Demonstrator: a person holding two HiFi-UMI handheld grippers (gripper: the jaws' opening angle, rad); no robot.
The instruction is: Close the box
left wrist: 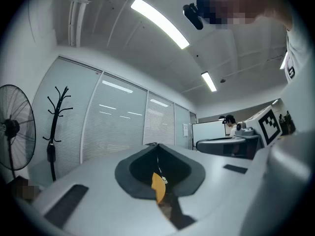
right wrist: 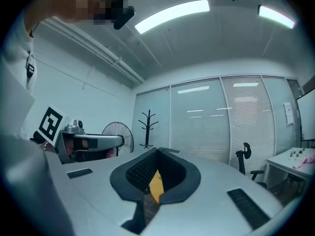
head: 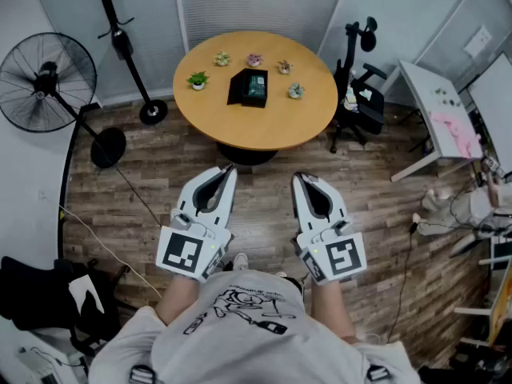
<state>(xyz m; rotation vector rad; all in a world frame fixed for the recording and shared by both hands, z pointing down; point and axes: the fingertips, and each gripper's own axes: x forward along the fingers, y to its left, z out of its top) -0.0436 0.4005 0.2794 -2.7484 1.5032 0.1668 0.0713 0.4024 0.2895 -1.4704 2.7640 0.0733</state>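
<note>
A dark box point(head: 249, 87) with green contents lies open in the middle of the round wooden table point(head: 264, 126), its black lid folded out to the left. My left gripper point(head: 231, 169) and right gripper point(head: 297, 176) hang side by side over the floor, well short of the table and close to my body, both pointing toward it. Each is shut with nothing between the jaws. In the left gripper view the left gripper point(left wrist: 156, 144) has its tips meeting, with an orange sliver of table point(left wrist: 158, 186) showing behind them. The right gripper point(right wrist: 158, 150) looks the same in its own view.
Several small potted plants point(head: 198, 79) ring the box on the table. A standing fan point(head: 46, 76) and a coat rack point(head: 120, 38) are at the left. An office chair point(head: 358, 94) and a white desk point(head: 436, 102) stand at the right. Cables run over the wood floor.
</note>
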